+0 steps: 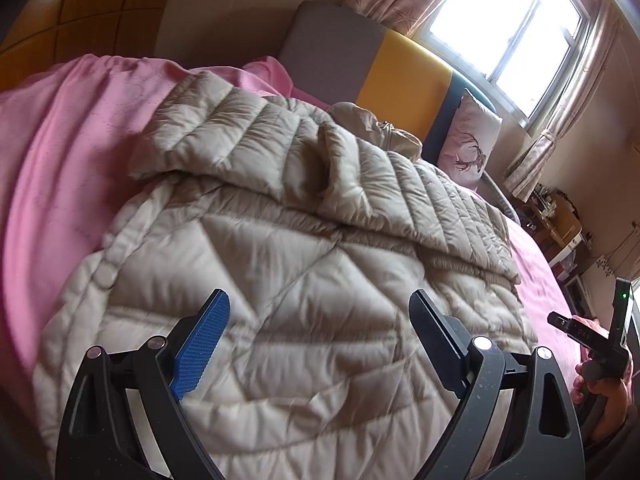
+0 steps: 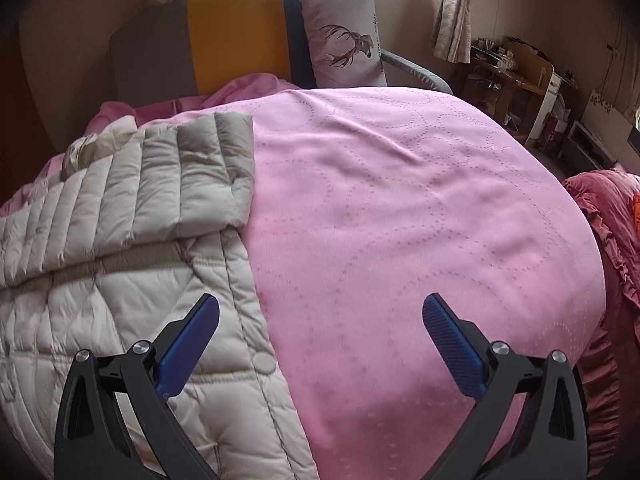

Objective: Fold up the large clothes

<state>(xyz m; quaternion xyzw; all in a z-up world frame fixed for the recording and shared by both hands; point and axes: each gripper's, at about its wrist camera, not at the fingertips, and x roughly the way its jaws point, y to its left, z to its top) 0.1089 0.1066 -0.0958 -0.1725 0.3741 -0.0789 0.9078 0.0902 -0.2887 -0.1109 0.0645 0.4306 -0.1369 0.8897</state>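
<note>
A beige quilted down coat [image 1: 280, 240] lies on the pink bedspread [image 1: 52, 168], its sleeves folded across the body. My left gripper [image 1: 320, 300] hovers above the coat's lower part, jaws wide apart, nothing between them. In the right wrist view the coat [image 2: 120, 248] fills the left side, one sleeve cuff [image 2: 216, 168] lying over its edge. My right gripper [image 2: 320, 304] stands open above the coat's right edge and the pink bedspread [image 2: 420, 220], holding nothing. The right gripper's handle and a person's hand [image 1: 604, 392] show at the right edge of the left wrist view.
A headboard in grey, yellow and blue [image 2: 236, 32] stands at the far end with a deer-print pillow [image 2: 344, 36] against it. A window [image 1: 508, 20] with curtains is behind. A cluttered desk [image 2: 516, 72] and a red ruffled blanket [image 2: 612, 216] lie to the right.
</note>
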